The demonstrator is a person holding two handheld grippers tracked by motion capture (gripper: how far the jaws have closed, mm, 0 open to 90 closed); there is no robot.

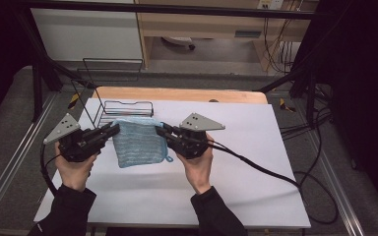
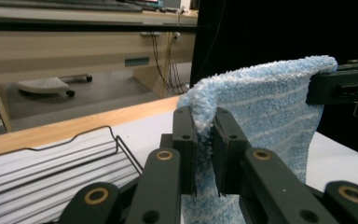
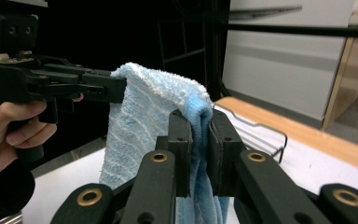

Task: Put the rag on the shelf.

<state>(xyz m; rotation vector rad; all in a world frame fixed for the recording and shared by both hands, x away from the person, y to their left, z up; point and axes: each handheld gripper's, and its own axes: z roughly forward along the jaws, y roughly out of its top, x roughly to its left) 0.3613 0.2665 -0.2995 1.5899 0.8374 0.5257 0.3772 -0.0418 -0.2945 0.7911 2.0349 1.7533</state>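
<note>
Blue terry towel (image 1: pixel 139 142) hangs between our two grippers above the white bench (image 1: pixel 256 187), top edge stretched, lower part draping down just in front of the wire rack (image 1: pixel 128 107). Left gripper (image 1: pixel 112 131) pinches the left top corner, jaws narrow and clamped on cloth; right gripper (image 1: pixel 160 131) does the same on the right corner. Grip is confirmed in the left gripper view (image 2: pixel 204 140) and the right gripper view (image 3: pixel 199 140).

Risks: only a thin fold sits between each pair of pads, so a jerk or pulling the hands apart too hard could slip a corner out. The loose bottom edge could snag on the rack wire.

Pose: both hands are raised off the bench, grippers roughly level, tips pointing inward toward each other, forearms coming in from the near side.
</note>
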